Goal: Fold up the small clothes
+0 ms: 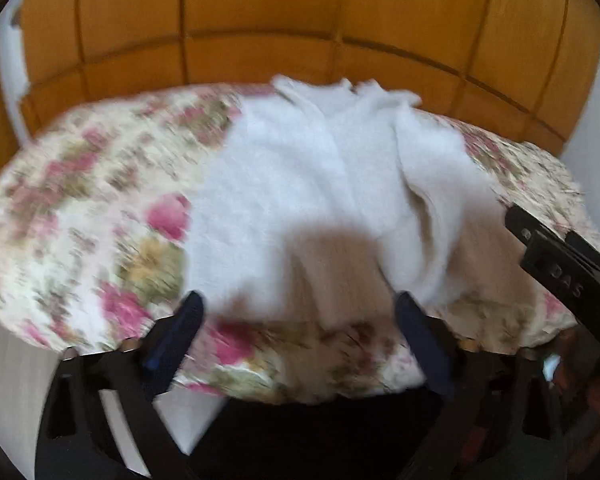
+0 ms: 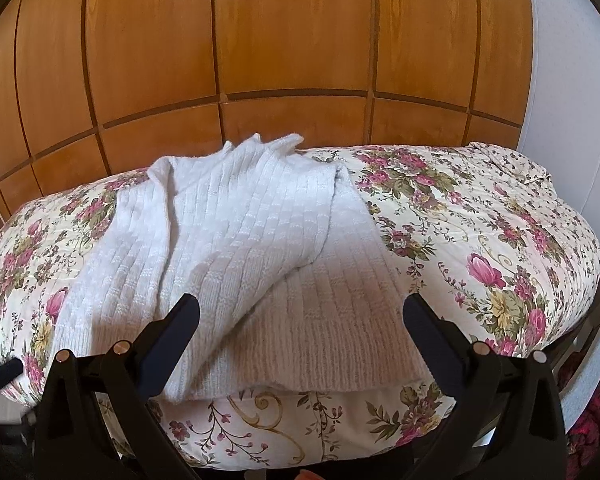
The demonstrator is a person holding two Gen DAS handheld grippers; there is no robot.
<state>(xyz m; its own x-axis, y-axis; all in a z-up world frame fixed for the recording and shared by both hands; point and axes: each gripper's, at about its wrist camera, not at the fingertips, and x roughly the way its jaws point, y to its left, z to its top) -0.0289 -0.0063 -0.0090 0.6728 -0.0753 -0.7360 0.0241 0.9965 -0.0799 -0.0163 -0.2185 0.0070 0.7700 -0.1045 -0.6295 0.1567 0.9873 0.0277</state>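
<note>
in the left wrist view, which is blurred, a strip of white wall (image 1: 10,60) shows at the far left, and beside it the orange wooden wardrobe (image 1: 260,12) fills the background. below it is the bed with a floral bedspread (image 1: 80,184) of pink and green flowers on cream. the left gripper (image 1: 296,308) is at the near edge of the bed with its two dark fingers spread wide and nothing between them. the white knitted garment (image 1: 300,168) lies on the bedspread, from the near edge up to the far edge, a little right of the middle. a shadow falls on its near part. at the right edge of this view the black body of the right gripper (image 1: 556,268) comes in over the bedspread, just beside the garment; i cannot tell if it touches it.

in the right wrist view, which is sharp, a small part of the left gripper (image 2: 0,374) is seen at the far left, low. the garment (image 2: 228,248) lies left of the middle, ribbed, with one part folded across the body, and its hem reaches the near edge of the bed. the right gripper (image 2: 300,312) hangs over this near hem, fingers wide apart and holding nothing. right of the garment the bedspread (image 2: 500,240) is bare, and the wardrobe (image 2: 292,40) and a white wall (image 2: 572,100) stand behind.
</note>
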